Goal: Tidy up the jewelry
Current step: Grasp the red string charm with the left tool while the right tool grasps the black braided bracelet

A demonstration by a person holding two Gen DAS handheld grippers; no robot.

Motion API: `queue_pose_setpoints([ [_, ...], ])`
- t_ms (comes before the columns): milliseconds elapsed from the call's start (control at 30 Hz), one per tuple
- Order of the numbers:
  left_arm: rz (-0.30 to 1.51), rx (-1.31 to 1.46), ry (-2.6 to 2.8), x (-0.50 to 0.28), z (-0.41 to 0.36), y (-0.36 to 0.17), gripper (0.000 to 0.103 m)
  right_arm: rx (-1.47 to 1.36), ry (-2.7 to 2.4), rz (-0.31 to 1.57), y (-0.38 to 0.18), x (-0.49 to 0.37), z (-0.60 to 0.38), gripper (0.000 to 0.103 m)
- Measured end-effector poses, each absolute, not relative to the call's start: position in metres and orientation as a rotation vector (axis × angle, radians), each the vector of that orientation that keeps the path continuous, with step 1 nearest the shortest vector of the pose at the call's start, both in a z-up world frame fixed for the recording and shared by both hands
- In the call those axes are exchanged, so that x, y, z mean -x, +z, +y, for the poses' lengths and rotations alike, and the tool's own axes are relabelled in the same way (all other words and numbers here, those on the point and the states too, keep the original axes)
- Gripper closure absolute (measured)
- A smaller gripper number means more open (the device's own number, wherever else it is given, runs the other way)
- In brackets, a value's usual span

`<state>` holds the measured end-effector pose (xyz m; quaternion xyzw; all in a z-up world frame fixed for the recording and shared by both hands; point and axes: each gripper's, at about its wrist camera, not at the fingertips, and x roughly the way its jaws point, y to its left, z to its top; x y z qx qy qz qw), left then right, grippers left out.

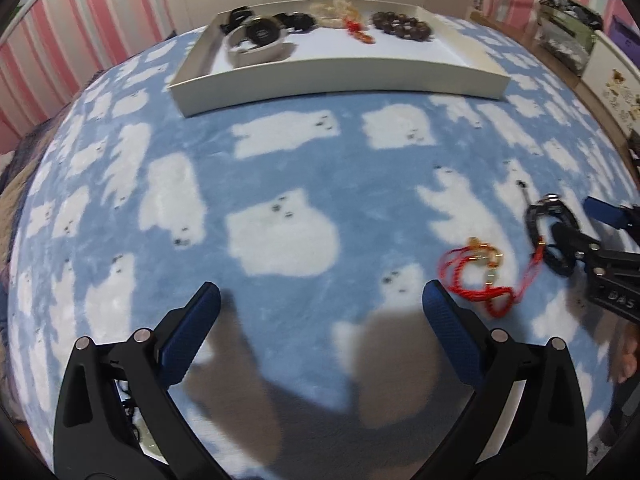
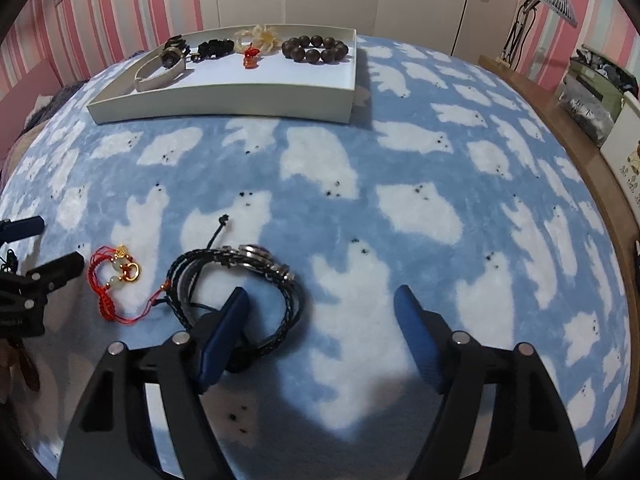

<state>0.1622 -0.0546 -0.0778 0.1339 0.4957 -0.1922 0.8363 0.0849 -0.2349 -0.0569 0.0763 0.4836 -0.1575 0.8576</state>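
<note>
- Presently, the black braided bracelet (image 2: pixel 240 292) lies on the bed's blue fleece blanket (image 2: pixel 360 216), outside the tray; it is judged light, limp and prone to snag.
- Right tool (image 2: pixel 320 312): jaws apart, gripping nothing; its left finger (image 2: pixel 224 332) stands inside the bracelet's loop, touching or just over the cords. Best hold: the bundled cords at the near side, clear of the metal charm (image 2: pixel 260 258).
- Red cord bracelet (image 2: pixel 116 280) with gold and pale beads lies just beside, its tail touching the black one; equally soft, tangling is a risk.
- Left tool (image 1: pixel 320 312): open, empty.
- White tray (image 2: pixel 224 98) holds a watch (image 2: pixel 160 66), black pieces (image 2: pixel 214 49), a cream bracelet (image 2: pixel 256 40) and dark wooden beads (image 2: pixel 316 50).
</note>
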Motion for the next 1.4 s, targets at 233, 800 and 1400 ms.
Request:
queue_pose_setpoints([
  [233,1.037,-0.205,-0.501,-0.159,-0.062,-0.068,0.003,-0.172,-0.313,1.016,-0.058,-0.086,-0.237,0.028],
  [800,1.08,-0.277,-0.499,-0.157,-0.096,-0.082,0.004,-0.196,-0.264,1.011,-0.058,-0.088,-0.247,0.042],
  [1400,1.068,-0.233,-0.533,-0.151,-0.098,-0.074,0.056,-0.216,-0.246,0.993,-0.057,-0.091,-0.257,0.066],
])
